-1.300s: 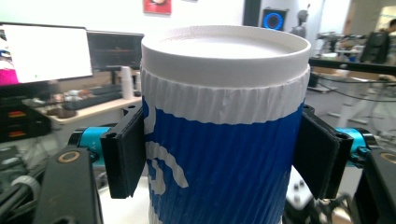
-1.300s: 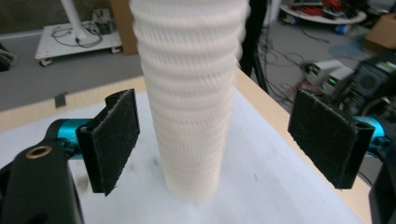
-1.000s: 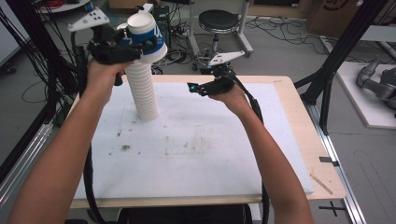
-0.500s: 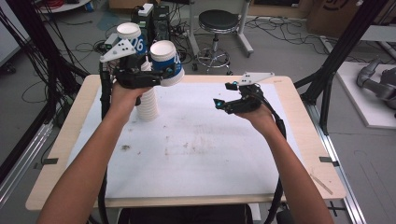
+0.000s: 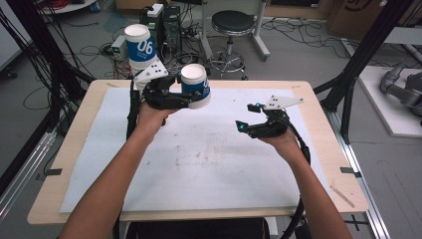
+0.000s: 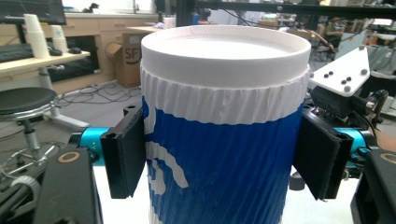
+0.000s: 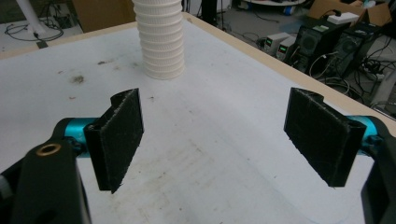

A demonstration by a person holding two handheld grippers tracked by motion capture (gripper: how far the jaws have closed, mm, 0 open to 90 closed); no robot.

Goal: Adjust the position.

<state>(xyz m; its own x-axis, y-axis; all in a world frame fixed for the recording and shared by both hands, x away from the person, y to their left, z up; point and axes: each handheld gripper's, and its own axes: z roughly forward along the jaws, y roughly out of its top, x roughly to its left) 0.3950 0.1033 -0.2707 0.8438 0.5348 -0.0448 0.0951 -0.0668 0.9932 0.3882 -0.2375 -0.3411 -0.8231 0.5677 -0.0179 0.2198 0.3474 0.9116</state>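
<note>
Clamped in the left gripper (image 5: 191, 99), blue-and-white ribbed paper cup (image 5: 195, 85) lifted clear beside the tall white cup stack (image 5: 140, 50), setting down yet to come, right gripper (image 5: 251, 122) wide open, empty.

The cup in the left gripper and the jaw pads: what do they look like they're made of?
The cup looks like paper: a matte ribbed sleeve printed blue and white, and a smooth white rolled rim. The left gripper is shut on it. The pads on the right gripper look like black fuzzy felt or foam, with fibrous edges; the exact material is unclear.
</note>
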